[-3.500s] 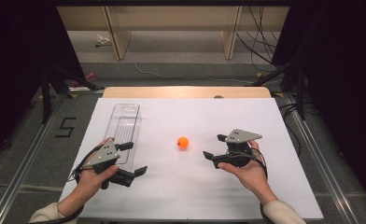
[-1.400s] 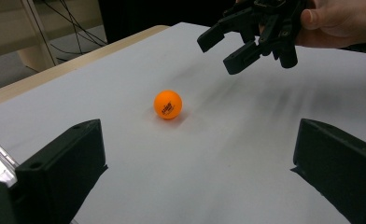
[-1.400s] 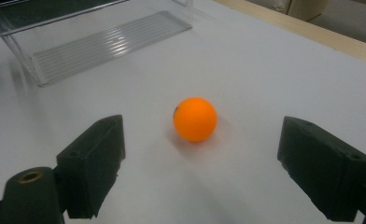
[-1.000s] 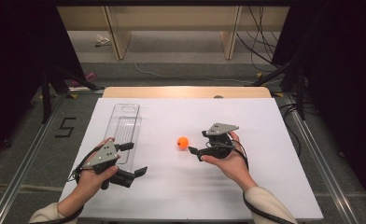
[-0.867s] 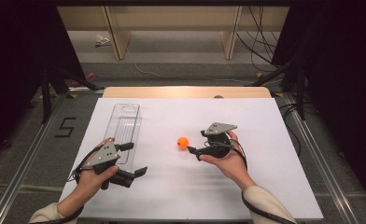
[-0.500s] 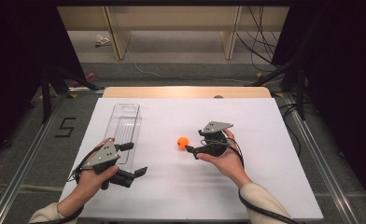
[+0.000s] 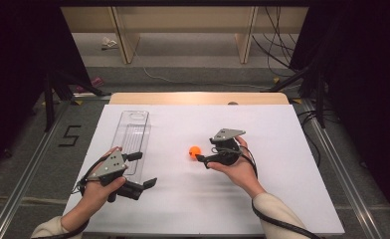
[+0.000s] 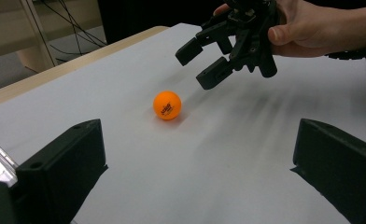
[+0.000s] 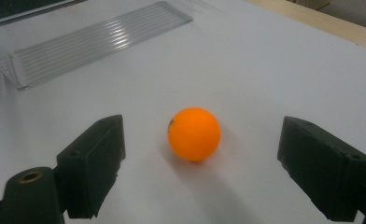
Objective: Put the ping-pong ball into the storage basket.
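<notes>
An orange ball (image 7: pixel 195 151) lies on the white table sheet (image 7: pixel 282 189), near its middle. My right gripper (image 7: pixel 206 151) is open just right of the ball, its jaws pointing left at it. In the right gripper view the ball (image 9: pixel 193 133) sits between and slightly ahead of the open right gripper (image 9: pixel 209 170), touching neither jaw. My left gripper (image 7: pixel 144 169) rests open at the front left, beside the near end of a clear plastic tray (image 7: pixel 132 137). In the left gripper view the ball (image 8: pixel 167 105) lies ahead of the open left gripper (image 8: pixel 200 175), with the right gripper (image 8: pixel 197 65) beyond it.
The clear tray (image 9: pixel 78 42) lies lengthwise along the left of the sheet, open side up. A wooden table edge (image 7: pixel 198 98) runs along the back. Dark stands and cables (image 7: pixel 302 74) flank the table on the floor.
My right gripper has moved left across the sheet, closing in on the ball until its open jaws flank it. The left gripper and the ball have stayed still.
</notes>
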Demonstrator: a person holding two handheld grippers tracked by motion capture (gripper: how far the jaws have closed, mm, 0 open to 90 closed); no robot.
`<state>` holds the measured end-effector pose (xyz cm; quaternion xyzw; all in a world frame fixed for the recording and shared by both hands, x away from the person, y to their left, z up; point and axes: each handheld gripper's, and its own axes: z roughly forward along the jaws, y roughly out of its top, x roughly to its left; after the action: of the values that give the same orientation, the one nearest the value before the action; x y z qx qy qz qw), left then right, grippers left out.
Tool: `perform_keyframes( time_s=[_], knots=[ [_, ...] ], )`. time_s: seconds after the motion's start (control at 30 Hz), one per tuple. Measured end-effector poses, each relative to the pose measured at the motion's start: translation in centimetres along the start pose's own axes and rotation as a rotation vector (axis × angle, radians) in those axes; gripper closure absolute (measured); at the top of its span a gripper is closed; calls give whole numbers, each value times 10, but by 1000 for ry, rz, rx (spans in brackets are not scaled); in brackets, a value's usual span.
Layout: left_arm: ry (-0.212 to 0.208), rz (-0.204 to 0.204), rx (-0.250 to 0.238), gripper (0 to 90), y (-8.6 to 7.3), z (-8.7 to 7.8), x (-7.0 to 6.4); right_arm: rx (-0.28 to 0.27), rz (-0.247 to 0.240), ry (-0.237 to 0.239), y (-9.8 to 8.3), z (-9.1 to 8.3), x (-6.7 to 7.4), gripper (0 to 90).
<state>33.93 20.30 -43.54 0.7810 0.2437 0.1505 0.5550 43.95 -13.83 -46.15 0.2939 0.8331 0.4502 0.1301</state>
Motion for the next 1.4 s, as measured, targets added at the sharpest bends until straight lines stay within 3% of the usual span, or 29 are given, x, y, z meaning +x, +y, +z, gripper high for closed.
perform_keyframes(
  time_s=[1.4],
  knots=[
    [-4, -1, -3, 20, 0, -1, 0, 57, 9, 15, 2, 39, -2, 161]
  ],
)
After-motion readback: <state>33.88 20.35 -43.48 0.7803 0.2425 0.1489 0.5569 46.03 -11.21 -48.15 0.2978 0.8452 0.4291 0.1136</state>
